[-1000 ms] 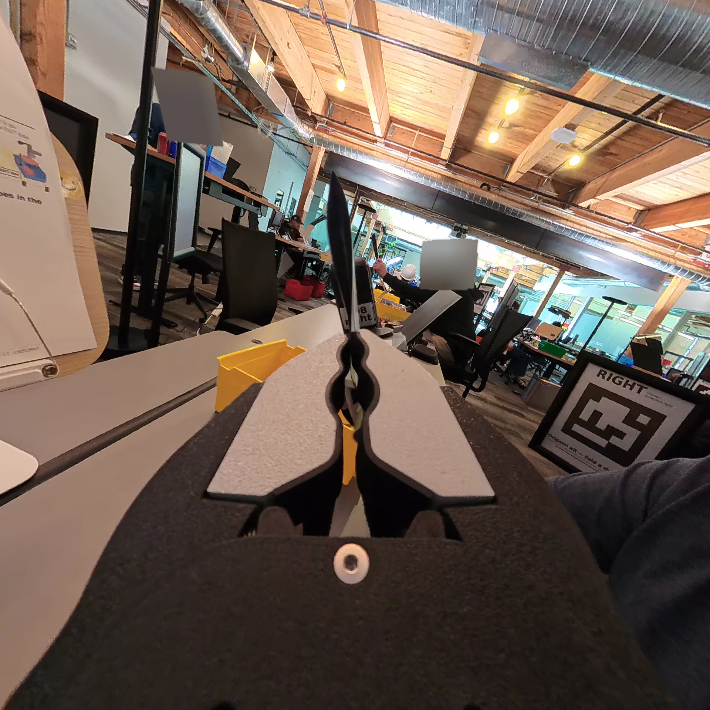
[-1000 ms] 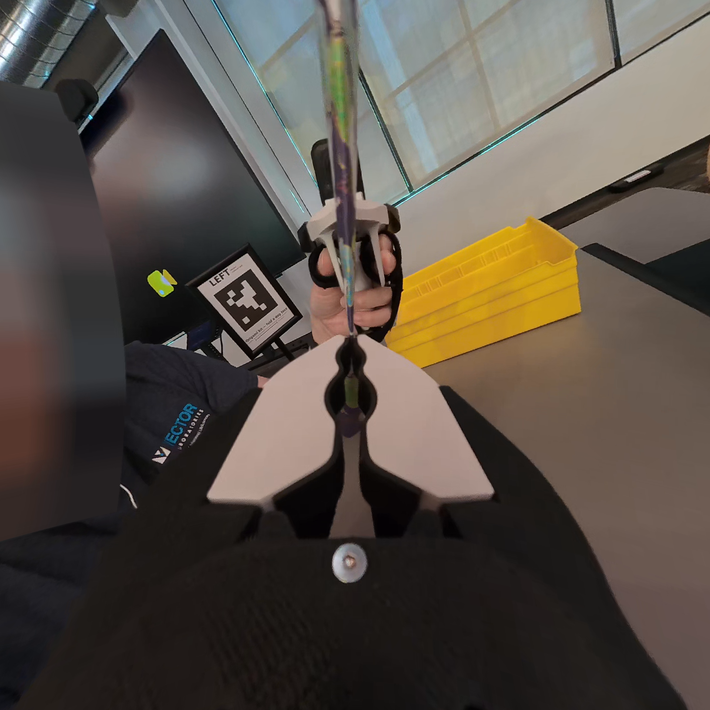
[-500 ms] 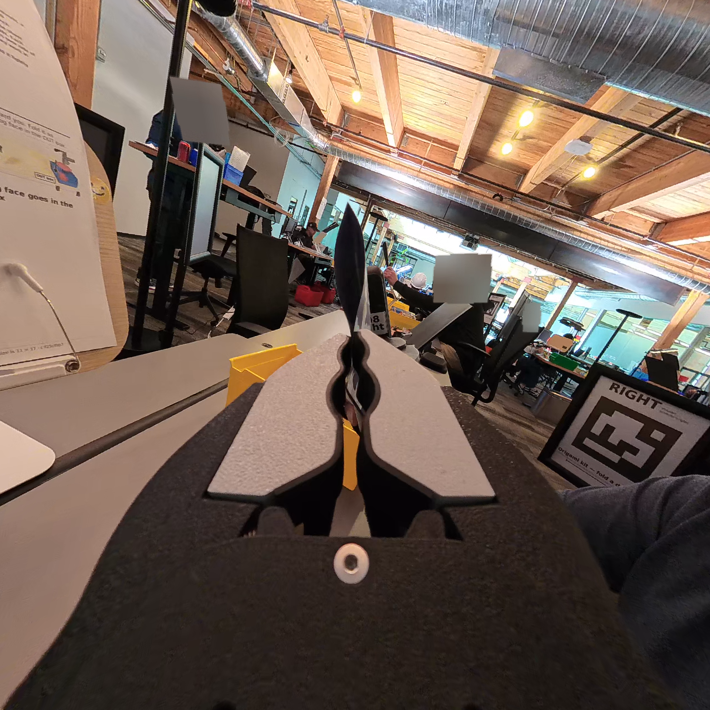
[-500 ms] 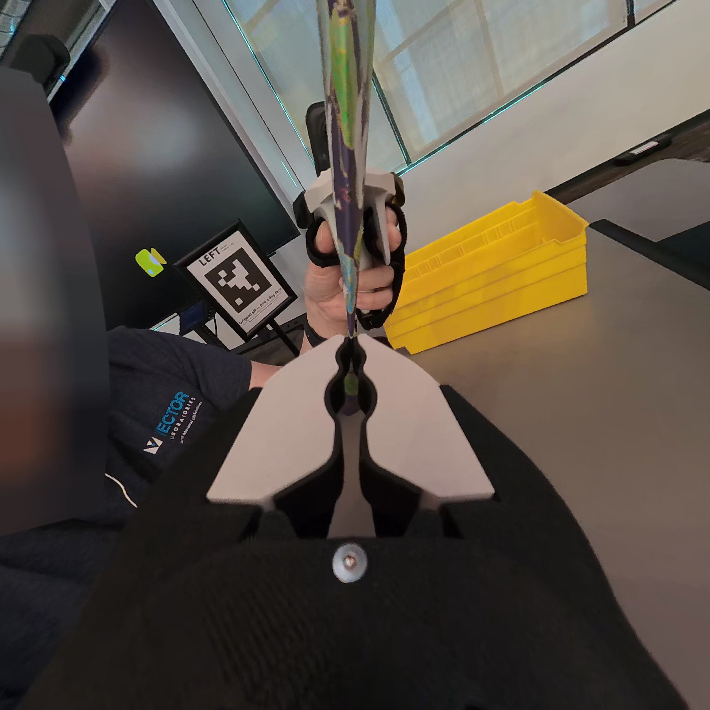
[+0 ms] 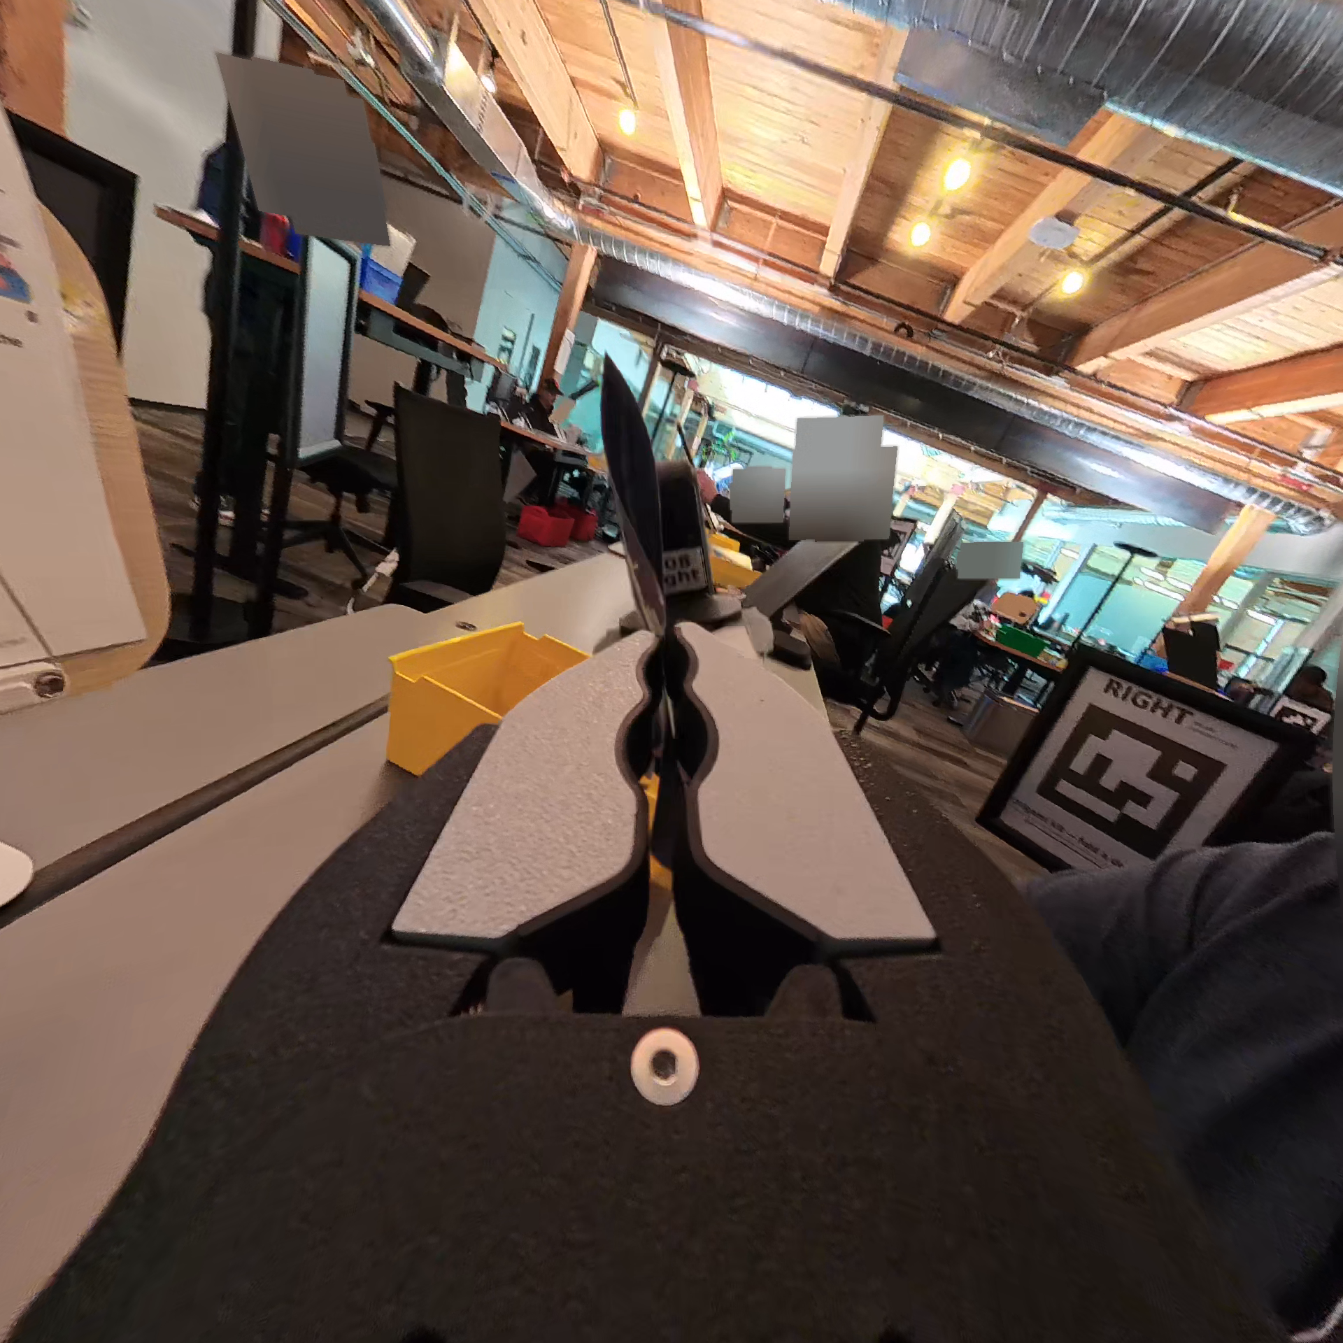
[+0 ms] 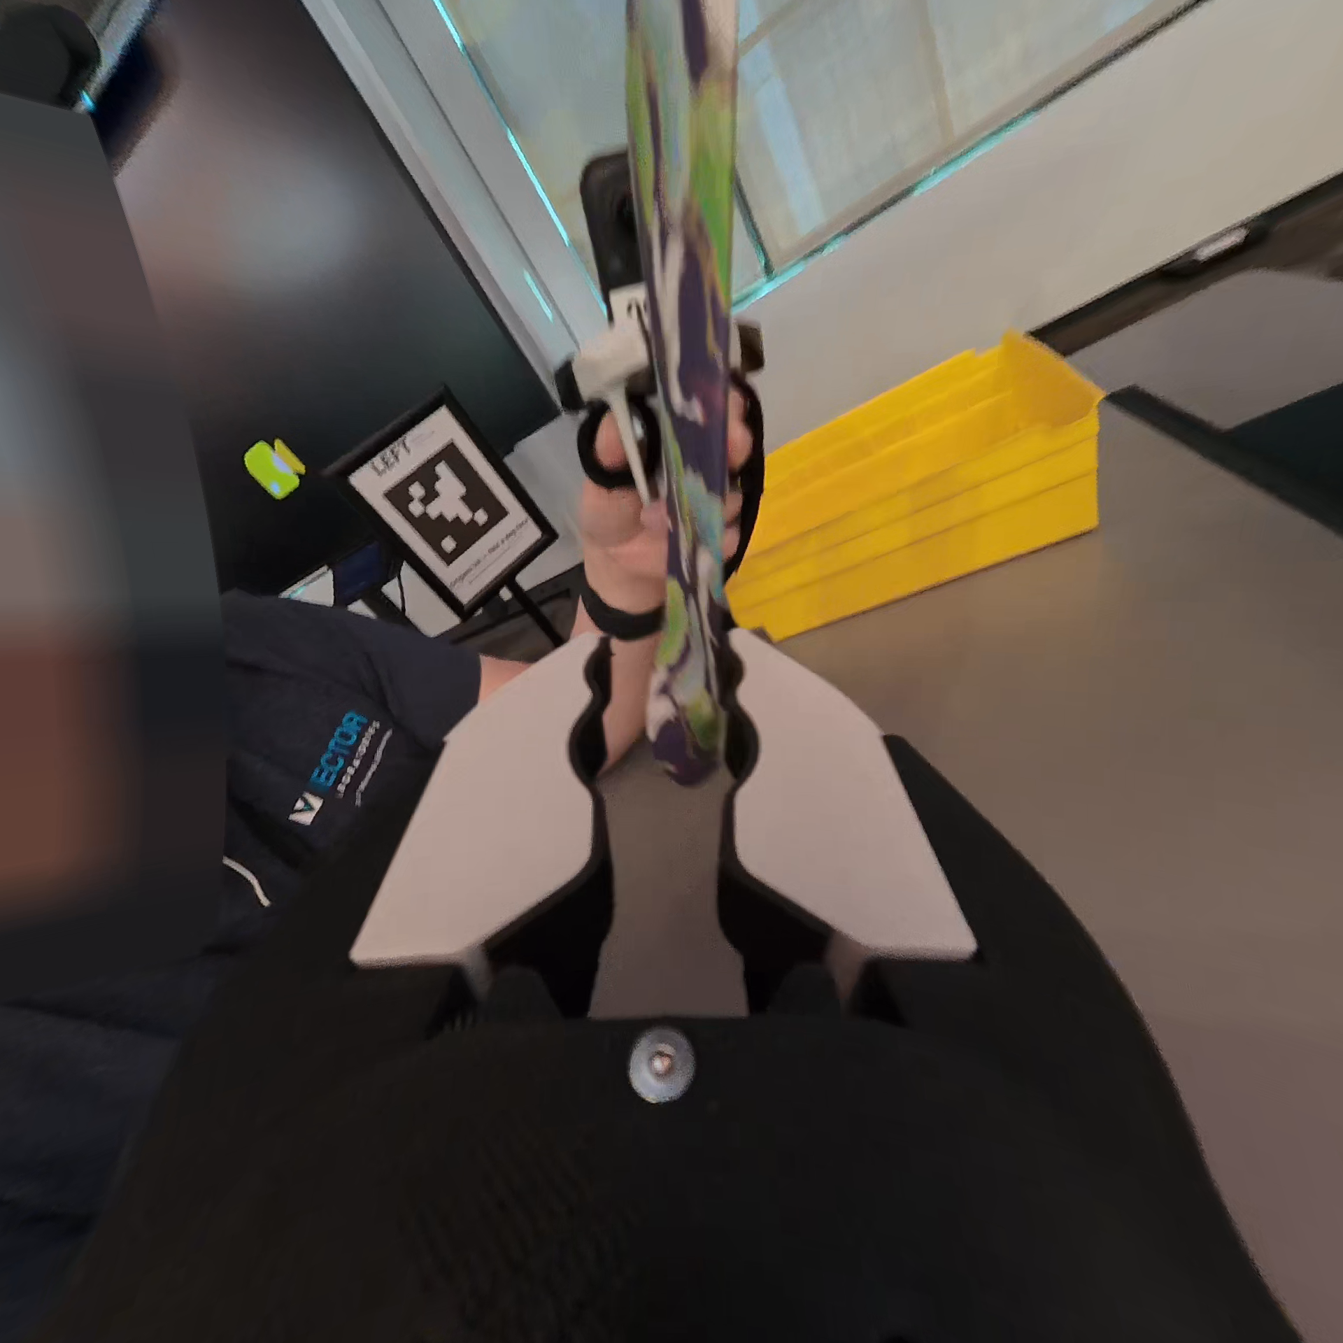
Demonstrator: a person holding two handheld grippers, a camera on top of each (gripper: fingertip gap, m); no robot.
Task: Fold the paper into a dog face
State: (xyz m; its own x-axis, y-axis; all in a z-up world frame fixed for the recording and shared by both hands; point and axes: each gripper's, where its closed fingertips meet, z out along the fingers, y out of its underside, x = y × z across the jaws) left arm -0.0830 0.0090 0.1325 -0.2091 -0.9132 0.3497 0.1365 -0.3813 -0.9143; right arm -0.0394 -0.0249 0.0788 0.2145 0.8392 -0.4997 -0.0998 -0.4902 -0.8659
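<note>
Holding the paper up off the grey table, edge-on between both grippers

The left gripper had its fingers pressed together on the paper's edge, the sheet rising past its tips as a thin dark sliver. The right gripper stood with fingers apart, the paper's lower corner lying in the gap close against the right-hand finger; I could not tell whether it touched. The sheet showed a purple, green and white pattern and ran upward out of the right wrist view. A yellow bin sat on the table behind, and a framed marker card stood near a dark sleeve
</note>
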